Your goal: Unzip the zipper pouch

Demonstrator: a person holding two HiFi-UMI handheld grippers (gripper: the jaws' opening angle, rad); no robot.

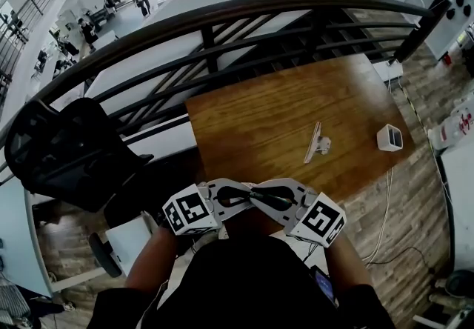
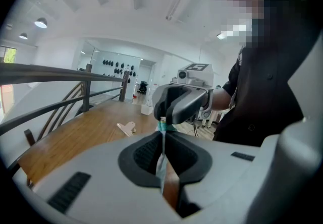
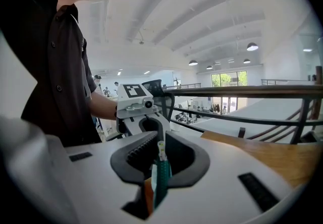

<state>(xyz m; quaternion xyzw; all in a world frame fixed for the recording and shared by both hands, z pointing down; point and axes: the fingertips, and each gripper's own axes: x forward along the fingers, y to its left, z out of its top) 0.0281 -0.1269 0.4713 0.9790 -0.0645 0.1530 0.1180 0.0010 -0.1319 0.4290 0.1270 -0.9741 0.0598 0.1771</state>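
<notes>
I hold both grippers tip to tip close in front of my body, with the zipper pouch [image 1: 255,195] stretched between them as a thin dark strip with a teal zipper. My left gripper [image 2: 162,140] is shut on the pouch's thin edge [image 2: 162,163]; it shows as the left [image 1: 231,197] of the pair in the head view. Facing it, my right gripper [image 3: 160,161] is shut on the teal zipper [image 3: 161,180], and a small pale zipper pull [image 3: 160,149] sticks out at the jaw tips. In the head view the right gripper [image 1: 272,198] stands just right of the left one. Most of the pouch is hidden by the jaws.
A wooden table [image 1: 296,116] lies ahead with a binder clip [image 1: 318,144] and a small white box [image 1: 389,138] on it. Behind it runs a black railing [image 1: 222,15]. A black mesh chair [image 1: 67,150] stands at the left. Cables trail on the floor at the right.
</notes>
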